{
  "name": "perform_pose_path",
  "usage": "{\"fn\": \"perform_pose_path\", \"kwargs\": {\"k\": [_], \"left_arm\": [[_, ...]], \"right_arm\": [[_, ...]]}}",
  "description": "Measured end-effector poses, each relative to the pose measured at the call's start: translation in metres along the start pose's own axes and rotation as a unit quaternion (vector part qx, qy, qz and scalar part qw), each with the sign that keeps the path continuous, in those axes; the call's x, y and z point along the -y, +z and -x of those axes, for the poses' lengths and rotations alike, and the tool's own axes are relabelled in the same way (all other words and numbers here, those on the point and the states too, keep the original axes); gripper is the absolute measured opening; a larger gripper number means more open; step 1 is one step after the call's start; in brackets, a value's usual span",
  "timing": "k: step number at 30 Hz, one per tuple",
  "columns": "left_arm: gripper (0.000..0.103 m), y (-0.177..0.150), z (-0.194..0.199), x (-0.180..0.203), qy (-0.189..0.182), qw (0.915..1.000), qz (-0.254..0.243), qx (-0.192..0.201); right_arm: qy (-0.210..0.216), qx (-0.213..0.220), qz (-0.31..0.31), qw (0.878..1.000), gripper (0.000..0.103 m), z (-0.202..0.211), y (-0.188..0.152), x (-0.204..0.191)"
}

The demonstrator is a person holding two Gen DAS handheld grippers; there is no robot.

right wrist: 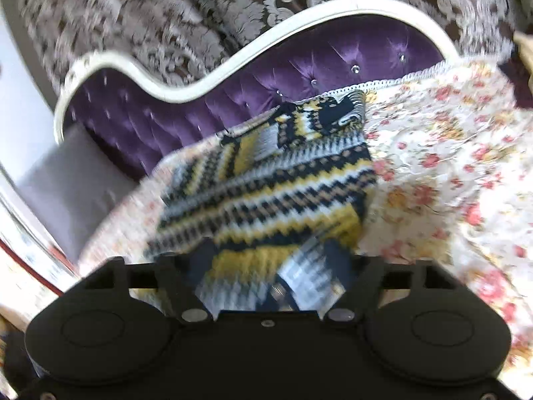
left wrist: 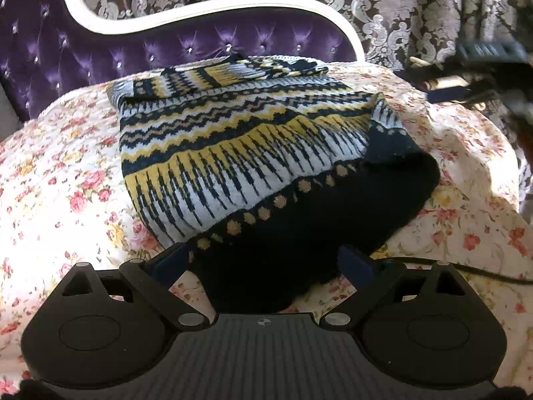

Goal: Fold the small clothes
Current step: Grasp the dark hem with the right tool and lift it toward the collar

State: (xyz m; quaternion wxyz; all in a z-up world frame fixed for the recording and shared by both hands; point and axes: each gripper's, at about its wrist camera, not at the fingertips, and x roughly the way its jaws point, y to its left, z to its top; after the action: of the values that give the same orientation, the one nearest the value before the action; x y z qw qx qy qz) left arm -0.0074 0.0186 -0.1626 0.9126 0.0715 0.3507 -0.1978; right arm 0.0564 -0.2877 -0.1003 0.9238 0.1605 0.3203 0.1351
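A knitted sweater (left wrist: 240, 140) with navy, yellow and white zigzag bands lies on a floral bedspread (left wrist: 60, 180), sleeves folded in at the far end. Its dark navy hem (left wrist: 299, 233) lies nearest me. My left gripper (left wrist: 266, 260) is open, its fingers either side of the hem, which bunches between them. In the blurred right wrist view my right gripper (right wrist: 269, 256) is open, fingers wide over the sweater's (right wrist: 266, 193) near edge. The right gripper also shows blurred at the right edge of the left wrist view (left wrist: 483, 66).
A purple tufted headboard (left wrist: 166, 50) with a white frame stands behind the bed. Damask curtains (left wrist: 399, 6) hang behind it. A black cable (left wrist: 483, 271) lies on the bedspread at the right. A pale pillow (right wrist: 66, 183) sits at the left.
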Motion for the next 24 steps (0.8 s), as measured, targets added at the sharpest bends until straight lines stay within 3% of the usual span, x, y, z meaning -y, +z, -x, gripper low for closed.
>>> {"fn": "perform_pose_path", "kwargs": {"k": [5, 7, 9, 10, 11, 16, 21, 24], "left_arm": [[0.097, -0.001, -0.001, -0.007, -0.006, 0.9996, 0.027, -0.005], [0.096, -0.001, 0.0, -0.008, -0.006, 0.9994, 0.033, -0.002], [0.096, -0.001, 0.0, -0.009, -0.005, 0.9994, 0.035, -0.001], [0.096, -0.001, 0.0, -0.009, -0.004, 0.9994, 0.035, 0.0], [0.096, -0.001, 0.001, -0.009, -0.003, 0.9994, 0.035, 0.001], [0.094, -0.001, 0.004, -0.01, -0.003, 0.9993, 0.037, 0.007], [0.094, -0.001, 0.005, -0.012, -0.008, 0.9989, 0.044, 0.007], [0.094, -0.001, 0.006, -0.011, -0.009, 0.999, 0.043, 0.01]], "right_arm": [[-0.06, 0.039, 0.086, 0.994, 0.097, 0.016, -0.02, -0.033], [-0.11, 0.048, 0.122, 0.985, 0.097, 0.019, -0.026, -0.053], [-0.134, 0.049, 0.189, 0.972, 0.085, 0.014, -0.033, -0.075], [-0.129, 0.041, 0.214, 0.967, 0.07, 0.011, -0.036, -0.083], [-0.124, 0.033, 0.228, 0.965, 0.062, 0.008, -0.039, -0.089], [-0.086, -0.039, 0.222, 0.97, 0.056, -0.014, -0.045, -0.099], [-0.101, -0.077, 0.266, 0.955, 0.05, -0.029, -0.059, -0.11], [-0.109, -0.097, 0.263, 0.954, 0.014, -0.033, -0.06, -0.105]]}}
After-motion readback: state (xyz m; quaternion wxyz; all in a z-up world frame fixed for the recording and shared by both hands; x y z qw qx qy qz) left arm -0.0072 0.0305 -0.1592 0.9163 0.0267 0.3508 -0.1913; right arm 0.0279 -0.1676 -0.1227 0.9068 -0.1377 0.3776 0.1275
